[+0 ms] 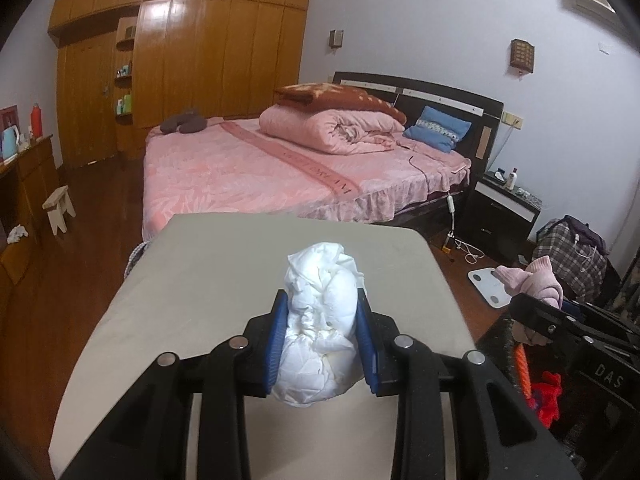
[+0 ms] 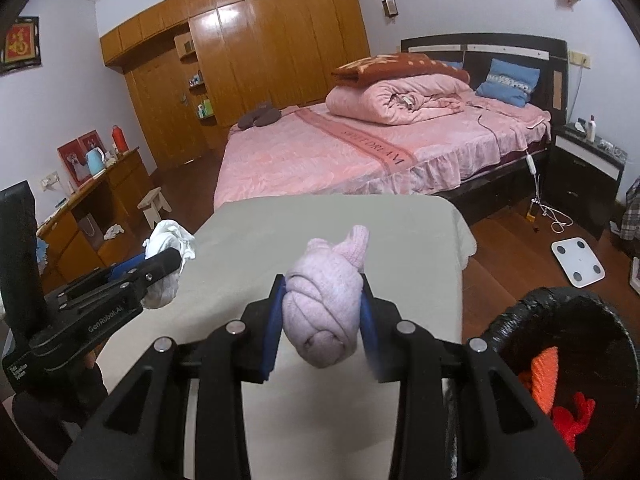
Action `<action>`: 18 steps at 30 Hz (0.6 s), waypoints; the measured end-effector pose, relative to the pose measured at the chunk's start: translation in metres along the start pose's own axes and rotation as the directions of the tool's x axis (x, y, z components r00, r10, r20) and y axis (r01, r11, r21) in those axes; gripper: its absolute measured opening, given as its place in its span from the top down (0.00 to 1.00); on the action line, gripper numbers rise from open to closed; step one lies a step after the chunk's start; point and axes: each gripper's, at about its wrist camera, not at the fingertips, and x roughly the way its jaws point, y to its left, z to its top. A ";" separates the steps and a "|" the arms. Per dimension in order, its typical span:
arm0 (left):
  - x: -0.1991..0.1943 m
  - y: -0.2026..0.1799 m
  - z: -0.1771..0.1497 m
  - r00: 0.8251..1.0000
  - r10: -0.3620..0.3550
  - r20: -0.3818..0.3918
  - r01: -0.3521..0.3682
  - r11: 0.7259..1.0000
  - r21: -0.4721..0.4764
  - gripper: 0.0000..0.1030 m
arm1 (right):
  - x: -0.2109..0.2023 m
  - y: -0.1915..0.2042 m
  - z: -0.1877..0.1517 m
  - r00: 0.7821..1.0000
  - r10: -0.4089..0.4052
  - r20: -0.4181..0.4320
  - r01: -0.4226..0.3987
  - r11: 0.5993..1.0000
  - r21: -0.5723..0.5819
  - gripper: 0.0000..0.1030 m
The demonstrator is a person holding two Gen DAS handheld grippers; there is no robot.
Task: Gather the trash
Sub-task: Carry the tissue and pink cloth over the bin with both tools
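White crumpled paper (image 1: 320,320) sits between the blue pads (image 1: 276,344) of your left gripper (image 1: 322,344); the pads press on it from both sides, so this claw is closed on the paper and holds it above the grey table top (image 1: 192,280); pink knitted sock, rolled into a ball (image 2: 324,308), fills your right gripper (image 2: 322,320) in the same way; its two pads squeeze the ball, and one loose end of the sock sticks up past the fingertips; you carry both things over the table, not resting on it; from the right wrist view you see your left gripper at the left side, with the white paper hanging out in front of it; from the left wrist view the right gripper shows at the right edge with the pink sock; a black-lined bin (image 2: 560,320) stands just beside the right edge of the table, near your right gripper; inside it lie an orange thing (image 2: 544,376) and a red thing (image 2: 576,420); behind the table stands a bed with pink cover (image 1: 248,172); a white scale (image 2: 576,260) lies on the wooden floor, well apart from the bin; another small white crumpled piece (image 2: 114,232) lies by the wooden desk at the left
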 end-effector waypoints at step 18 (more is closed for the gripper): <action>-0.068 -0.058 -0.011 0.996 -0.077 0.054 0.074 0.996 0.050 0.68 | -0.095 -0.020 -0.020 0.995 -0.048 0.083 0.048 0.999 -0.004 0.68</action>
